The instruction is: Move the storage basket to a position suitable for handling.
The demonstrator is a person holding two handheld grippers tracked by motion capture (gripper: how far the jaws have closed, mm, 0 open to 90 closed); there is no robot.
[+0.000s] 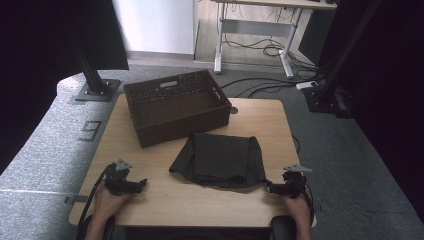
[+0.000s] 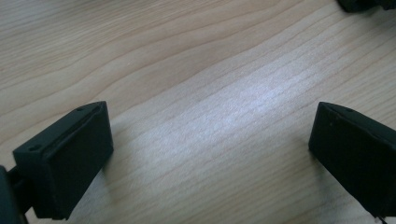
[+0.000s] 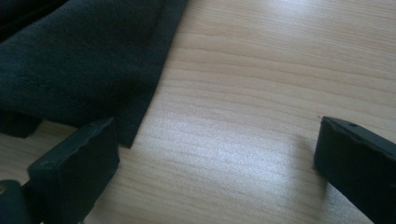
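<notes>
A dark folded cloth point(image 1: 220, 160) lies on the wooden table point(image 1: 165, 195), just in front of a brown wicker basket point(image 1: 175, 105). My left gripper point(image 1: 141, 184) rests low at the table's front left, a hand's width from the cloth; its jaws stand wide apart over bare wood point(image 2: 210, 121). My right gripper point(image 1: 270, 187) sits at the front right, right beside the cloth's near right corner. In the right gripper view the cloth point(image 3: 79, 60) lies at the upper left, its corner next to the left jaw, and nothing is between the open jaws point(image 3: 219, 154).
The basket stands at the back of the table. Black stands point(image 1: 95, 85) rise at the back left and back right. Cables point(image 1: 270, 50) and a desk frame lie on the floor beyond the table.
</notes>
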